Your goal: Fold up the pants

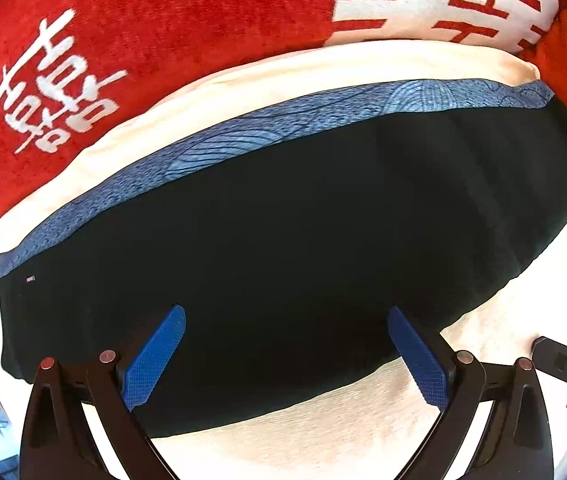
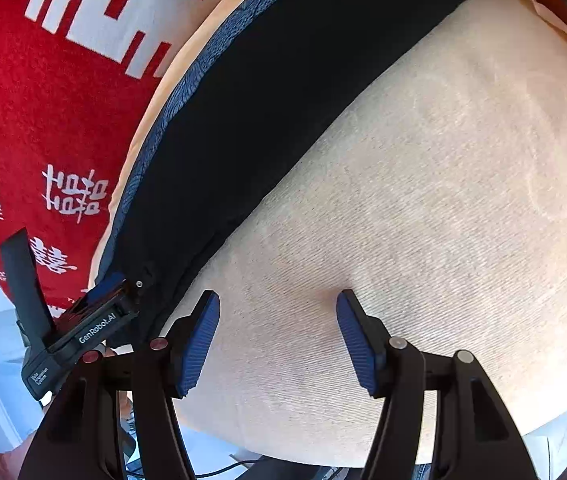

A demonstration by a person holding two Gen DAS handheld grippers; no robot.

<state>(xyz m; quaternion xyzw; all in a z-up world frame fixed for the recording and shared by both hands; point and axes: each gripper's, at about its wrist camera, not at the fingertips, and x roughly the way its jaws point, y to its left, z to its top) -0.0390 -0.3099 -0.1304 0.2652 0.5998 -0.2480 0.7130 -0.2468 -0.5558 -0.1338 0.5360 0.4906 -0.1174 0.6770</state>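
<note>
Blue-padded jaws of the left gripper (image 1: 285, 354) hang straight down over the near edge of the black pants (image 1: 283, 248), spread wide with nothing between them. Those pants lie as one long flat band along the far side of a cream cushion (image 2: 423, 200), a blue patterned strip (image 1: 283, 120) running along their far edge, with a red blanket (image 1: 143, 20) behind. Off to the side, the right gripper (image 2: 279, 340) is also open and empty, tilted over bare cushion. Judging from this, an end-to-end fold comes next: each gripper should pinch all layers at one end's corners, then lift evenly so the fabric stays flat.
</note>
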